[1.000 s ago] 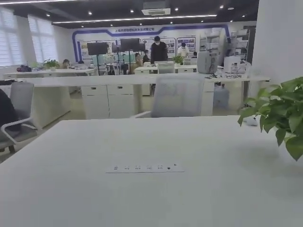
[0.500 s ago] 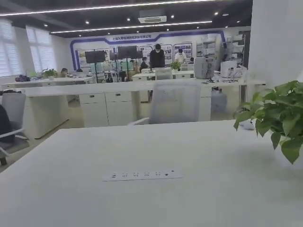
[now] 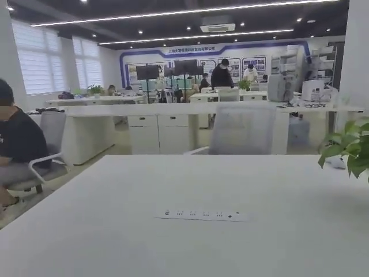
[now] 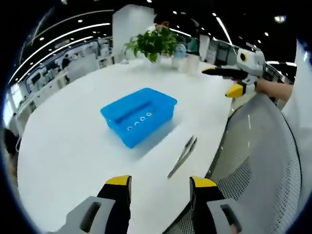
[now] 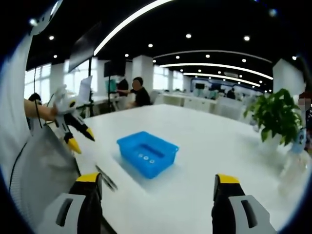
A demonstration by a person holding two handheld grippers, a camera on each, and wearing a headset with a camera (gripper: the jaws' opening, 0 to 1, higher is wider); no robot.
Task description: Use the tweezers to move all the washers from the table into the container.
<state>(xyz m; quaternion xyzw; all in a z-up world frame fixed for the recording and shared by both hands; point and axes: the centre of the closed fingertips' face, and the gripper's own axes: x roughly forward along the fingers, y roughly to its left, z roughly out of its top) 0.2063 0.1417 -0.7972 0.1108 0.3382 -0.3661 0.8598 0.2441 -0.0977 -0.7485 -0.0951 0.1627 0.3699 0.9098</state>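
Both tools stand wide open and hold nothing. In the left gripper view the left tool [image 4: 161, 187] hangs over the near edge of the white counter [image 4: 73, 146], its yellow-tipped jaws spread with only bare counter and the tweezers [image 4: 184, 156] beyond them, touching neither. The right tool [image 4: 222, 80] shows at the upper right of that view, in the air off the counter's edge above a mesh chair back [image 4: 263, 161], jaws parted and empty.

The tweezers lie flat on the counter, close to its near edge and just beside the blue container [image 4: 139, 114], apart from it. Their long axis runs roughly along that edge, pointing away from the left tool; the two arms look split at the far end and joined at the near end.

Several washers [image 4: 139, 122] sit in a row on the container's floor.

A potted plant [image 4: 153, 41] stands at the counter's far end.

The head view looks across another stretch of the counter with a power strip [image 3: 202, 215] set in it.
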